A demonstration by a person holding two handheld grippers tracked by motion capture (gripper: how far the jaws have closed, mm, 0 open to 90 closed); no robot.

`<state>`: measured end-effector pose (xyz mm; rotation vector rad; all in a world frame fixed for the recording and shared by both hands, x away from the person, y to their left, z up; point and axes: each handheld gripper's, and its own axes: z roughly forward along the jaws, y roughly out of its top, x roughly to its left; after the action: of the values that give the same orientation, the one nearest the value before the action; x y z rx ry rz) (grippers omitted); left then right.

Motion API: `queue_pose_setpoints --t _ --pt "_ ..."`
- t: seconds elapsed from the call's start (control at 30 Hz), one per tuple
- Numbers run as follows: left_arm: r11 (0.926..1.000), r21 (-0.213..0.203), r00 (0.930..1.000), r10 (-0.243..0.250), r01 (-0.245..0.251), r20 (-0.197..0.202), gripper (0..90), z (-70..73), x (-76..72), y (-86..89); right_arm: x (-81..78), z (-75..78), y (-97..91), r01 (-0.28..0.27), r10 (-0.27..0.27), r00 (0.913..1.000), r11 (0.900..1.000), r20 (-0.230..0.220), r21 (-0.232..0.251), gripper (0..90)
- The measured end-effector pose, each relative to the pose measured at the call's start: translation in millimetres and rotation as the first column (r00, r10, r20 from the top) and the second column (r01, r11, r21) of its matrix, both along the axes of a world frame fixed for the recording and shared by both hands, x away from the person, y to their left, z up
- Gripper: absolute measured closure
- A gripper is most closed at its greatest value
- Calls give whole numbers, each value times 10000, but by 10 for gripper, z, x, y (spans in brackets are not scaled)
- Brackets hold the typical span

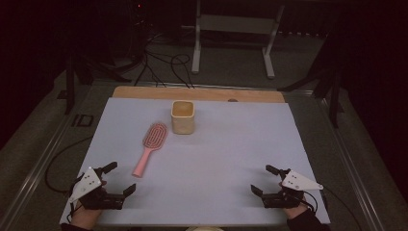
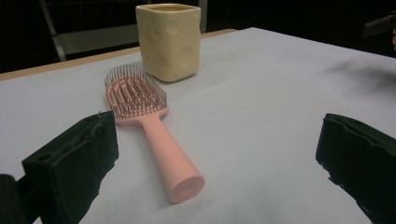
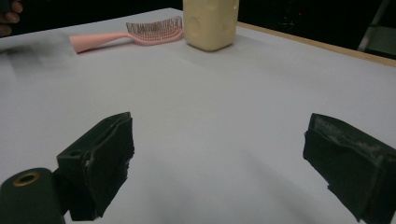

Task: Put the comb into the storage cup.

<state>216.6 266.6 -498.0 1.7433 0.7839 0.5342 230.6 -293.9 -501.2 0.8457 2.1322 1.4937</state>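
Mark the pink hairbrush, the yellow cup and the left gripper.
pink hairbrush [image 2: 161, 144], left gripper view, on its handle.
yellow cup [image 1: 183, 120], high view, on its front wall.
left gripper [image 1: 120, 178], high view, between its open fingertips.

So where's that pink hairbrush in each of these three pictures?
High view: the pink hairbrush lies left of centre on the white table top, handle towards the left gripper.
Left gripper view: hairbrush in the middle, handle end nearest the camera.
Right gripper view: hairbrush at the top left, lying sideways.
Shared landmark: the yellow cup just beside the bristle head.
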Motion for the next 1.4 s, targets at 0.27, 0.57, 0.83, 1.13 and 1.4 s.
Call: queue_pose_setpoints --t 0.27,0.57,0.83,1.13,1.4 --pt "10000 93 10000 26 -26 -18 0 0 6 -3 1 -1 0 3 -3 10000 10000 15 -22 84" --pt "9998 177 9999 54 -52 -135 0 6 -11 -4 11 17 17 -8 8 9997 10000 236 28 84" --pt "9996 292 9999 35 -31 -121 0 69 -15 -28 -1 37 29 50 -52 9994 10000 351 57 84" --pt "9981 597 9996 -150 165 -260 0 192 -4 -80 -11 48 34 90 -96 9990 9999 441 130 86" --pt "9956 871 9988 -318 351 -381 0 331 37 -130 -18 52 46 16 -24 9991 9998 416 181 86"
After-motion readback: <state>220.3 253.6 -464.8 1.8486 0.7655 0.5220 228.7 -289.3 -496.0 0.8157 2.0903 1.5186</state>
